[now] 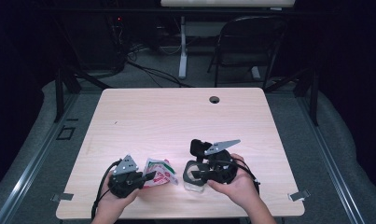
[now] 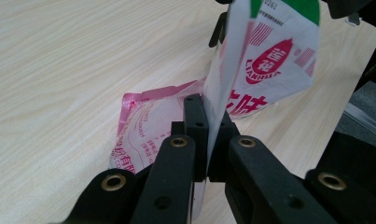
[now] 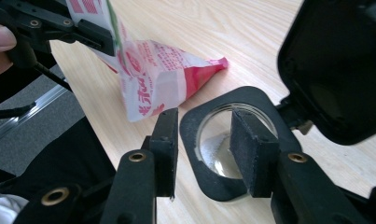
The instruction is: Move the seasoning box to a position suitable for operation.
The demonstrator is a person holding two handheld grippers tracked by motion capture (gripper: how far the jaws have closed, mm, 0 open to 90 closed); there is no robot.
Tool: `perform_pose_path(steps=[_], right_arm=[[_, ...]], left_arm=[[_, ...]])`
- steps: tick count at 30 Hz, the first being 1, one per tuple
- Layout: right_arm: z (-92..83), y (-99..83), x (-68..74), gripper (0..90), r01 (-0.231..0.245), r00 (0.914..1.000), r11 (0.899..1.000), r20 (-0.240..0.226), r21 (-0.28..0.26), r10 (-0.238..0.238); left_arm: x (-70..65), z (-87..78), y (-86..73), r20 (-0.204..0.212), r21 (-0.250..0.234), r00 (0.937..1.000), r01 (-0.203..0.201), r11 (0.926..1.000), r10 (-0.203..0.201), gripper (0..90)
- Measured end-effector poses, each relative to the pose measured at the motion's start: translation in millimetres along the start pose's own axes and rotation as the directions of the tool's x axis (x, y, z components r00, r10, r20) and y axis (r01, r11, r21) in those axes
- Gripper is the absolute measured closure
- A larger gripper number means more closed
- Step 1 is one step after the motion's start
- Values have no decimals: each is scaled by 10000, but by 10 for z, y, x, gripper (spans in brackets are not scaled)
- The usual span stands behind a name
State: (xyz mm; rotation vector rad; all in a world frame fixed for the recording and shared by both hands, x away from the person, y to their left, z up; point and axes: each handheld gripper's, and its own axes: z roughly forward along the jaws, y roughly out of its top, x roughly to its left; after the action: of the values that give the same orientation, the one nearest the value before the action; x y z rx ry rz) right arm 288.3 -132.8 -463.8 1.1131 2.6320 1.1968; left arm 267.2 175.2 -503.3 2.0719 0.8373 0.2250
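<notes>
On pale wood table (image 1: pixel 176 112): left claw (image 2: pixel 207 122) pinching bag (image 2: pixel 265 60); right claw (image 3: pixel 203 140) spread.

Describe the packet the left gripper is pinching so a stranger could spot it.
On the wooden table, near its front edge, the left gripper is shut on a white-and-pink printed packet. Beside it stands a clear container with a black flip lid; the packet alone is soft and crinkled.
</notes>
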Motion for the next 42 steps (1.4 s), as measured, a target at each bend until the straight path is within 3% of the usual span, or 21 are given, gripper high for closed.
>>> perform_pose_path(steps=[9, 12, 20, 25, 34, 42], right_arm=[[109, 74, 123, 625, 324, 9986, 9990, -427, 296, -311], [175, 143, 211, 625, 482, 9958, 9985, -792, 277, -458], [271, 281, 359, 613, 1035, 9906, 9933, -951, 504, -984], [288, 345, 404, 622, 952, 9902, 9948, -1066, 372, -908], [407, 439, 473, 661, 1172, 9875, 9907, -1143, 687, -1089], [405, 467, 495, 692, 997, 9887, 9935, -1175, 541, -928]], left_arm=[[0, -9, -15, -12, -52, 10000, 73, 10000, -73, 900], [7, -9, -21, 63, -58, 9999, 135, 9999, -135, 900], [-3, -6, -29, 79, -93, 9999, 154, 9998, -153, 900], [-2, -4, -33, 122, -132, 9997, 219, 9997, -217, 900], [8, -3, -37, 153, -131, 9997, 180, 9998, -178, 900], [10, -5, -40, 208, -123, 9994, 274, 9995, -271, 900]])
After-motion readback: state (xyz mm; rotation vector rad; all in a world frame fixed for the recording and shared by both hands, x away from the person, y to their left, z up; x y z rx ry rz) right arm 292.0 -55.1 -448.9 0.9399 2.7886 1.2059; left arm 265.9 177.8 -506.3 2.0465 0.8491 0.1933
